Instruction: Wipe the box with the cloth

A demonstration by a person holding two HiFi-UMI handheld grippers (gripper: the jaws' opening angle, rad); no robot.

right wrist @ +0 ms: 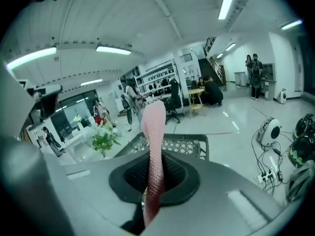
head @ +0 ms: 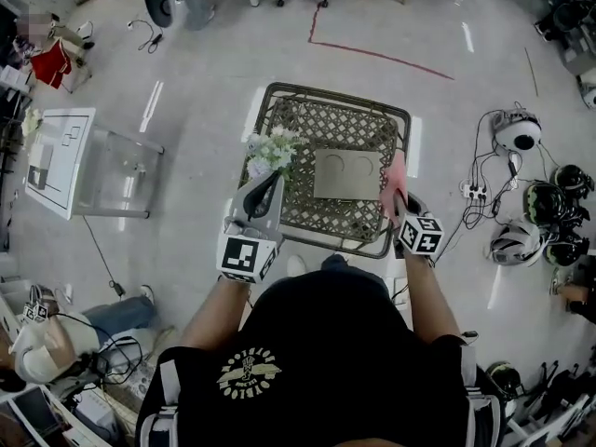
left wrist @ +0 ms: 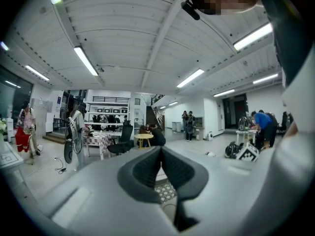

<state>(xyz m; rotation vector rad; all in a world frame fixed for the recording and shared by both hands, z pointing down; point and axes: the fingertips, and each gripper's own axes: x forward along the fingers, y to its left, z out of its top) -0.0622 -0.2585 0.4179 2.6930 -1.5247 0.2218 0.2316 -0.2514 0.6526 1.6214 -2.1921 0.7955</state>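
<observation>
Clamped shut, the right tool (head: 395, 200) pinches the cloth (head: 395, 180), a pink strip with a fine mesh weave. In the right gripper view the cloth (right wrist: 153, 132) stands up from between the pads as a narrow band, curled over at its top. From the head view it sits at the right edge of the box (head: 347, 175), though contact cannot be made out. The box is flat, rectangular and grey-brown, with two shallow round marks on its top face, and it lies right of the middle on the counter (head: 335, 124). A bunch of white flowers (head: 272, 150) with green leaves stands just left of it.

Jaws of the left tool (left wrist: 161, 154) are pressed together with nothing between them (its camera looks out across the room). This left tool (head: 270, 186) hovers over the counter's near left part, just beside the flowers.

Woven lattice in a dark metal frame forms the counter top. It stands on a glossy pale floor (head: 214, 54) crossed by a red line (head: 382, 56). Helmets (head: 517, 133), cables and a power strip (head: 475, 192) lie to the right, and a clear stand (head: 121, 170) is at the left.
</observation>
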